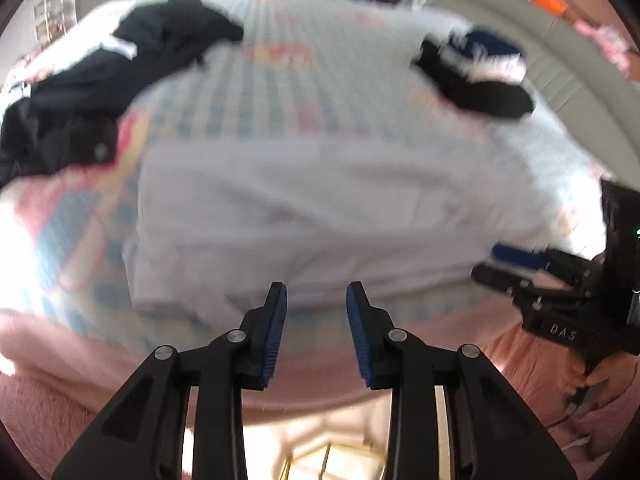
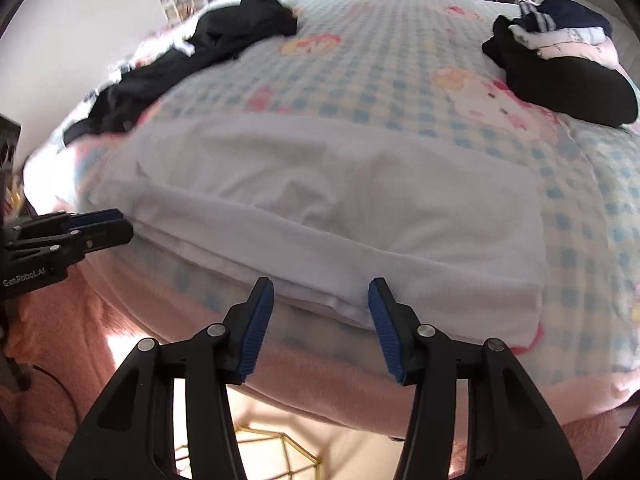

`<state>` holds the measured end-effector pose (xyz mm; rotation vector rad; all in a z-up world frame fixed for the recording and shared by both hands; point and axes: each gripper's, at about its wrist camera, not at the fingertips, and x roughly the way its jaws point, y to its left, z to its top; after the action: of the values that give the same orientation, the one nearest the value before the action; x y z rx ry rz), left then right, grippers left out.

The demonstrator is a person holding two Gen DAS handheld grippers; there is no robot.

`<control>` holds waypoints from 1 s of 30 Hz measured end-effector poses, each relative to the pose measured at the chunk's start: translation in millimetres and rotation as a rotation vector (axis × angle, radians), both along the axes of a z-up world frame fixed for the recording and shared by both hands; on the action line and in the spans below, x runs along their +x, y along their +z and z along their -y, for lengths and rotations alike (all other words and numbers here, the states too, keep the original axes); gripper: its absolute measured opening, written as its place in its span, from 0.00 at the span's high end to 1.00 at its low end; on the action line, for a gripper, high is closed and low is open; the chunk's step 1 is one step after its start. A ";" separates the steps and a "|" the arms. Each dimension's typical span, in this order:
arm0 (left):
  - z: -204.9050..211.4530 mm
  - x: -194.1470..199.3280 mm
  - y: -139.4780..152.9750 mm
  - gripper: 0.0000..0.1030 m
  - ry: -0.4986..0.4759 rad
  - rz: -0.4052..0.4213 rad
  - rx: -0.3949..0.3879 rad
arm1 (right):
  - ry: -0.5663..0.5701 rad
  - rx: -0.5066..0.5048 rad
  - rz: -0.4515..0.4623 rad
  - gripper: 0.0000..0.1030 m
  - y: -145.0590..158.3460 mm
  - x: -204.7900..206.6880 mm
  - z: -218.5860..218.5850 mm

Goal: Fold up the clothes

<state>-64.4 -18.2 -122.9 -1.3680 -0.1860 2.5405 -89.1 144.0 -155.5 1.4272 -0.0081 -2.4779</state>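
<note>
A white garment [image 1: 320, 216] lies folded into a flat rectangle near the front edge of the bed; it also shows in the right wrist view [image 2: 328, 208]. My left gripper [image 1: 316, 292] is open and empty, just short of the garment's near edge. My right gripper [image 2: 321, 288] is open and empty, its tips at the garment's folded near edge. Each gripper shows from the side in the other's view: the right [image 1: 504, 264] and the left [image 2: 108, 226].
The bed has a blue checked cartoon sheet [image 2: 400, 40] over a pink blanket [image 2: 340, 372]. A heap of black clothes [image 2: 192, 60] lies at the far left. A stack of folded dark and white clothes [image 2: 560, 64] sits at the far right. A gold wire frame [image 2: 280, 456] stands below.
</note>
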 end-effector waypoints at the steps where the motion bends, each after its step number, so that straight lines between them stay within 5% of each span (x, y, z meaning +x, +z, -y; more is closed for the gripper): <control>1: -3.7 -2.4 1.0 0.68 -0.013 -0.007 0.000 | -0.005 -0.026 -0.015 0.50 4.6 0.4 -1.2; 12: -35.2 -34.8 -13.6 0.54 -0.072 -0.005 -0.077 | 0.097 0.027 -0.023 0.47 -8.0 -9.3 30.4; 14: -41.9 -34.5 -21.4 0.76 -0.070 0.017 -0.130 | 0.104 0.049 -0.017 0.48 -16.9 -12.4 34.1; 18: -36.3 -29.1 -21.4 0.97 -0.075 0.029 -0.120 | 0.099 0.035 -0.025 0.67 -15.3 -10.8 33.4; 26: -32.2 -14.6 -24.5 0.99 -0.106 0.057 -0.107 | 0.094 -0.020 0.013 0.91 -14.9 -4.4 21.6; 30: -29.6 -11.3 -25.2 0.99 -0.110 0.076 -0.093 | 0.095 -0.050 0.036 0.94 -9.9 1.8 17.3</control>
<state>-75.6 11.4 -148.1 -1.4671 -0.0064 2.4367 -87.3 126.6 -165.4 1.4182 -0.0090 -2.3589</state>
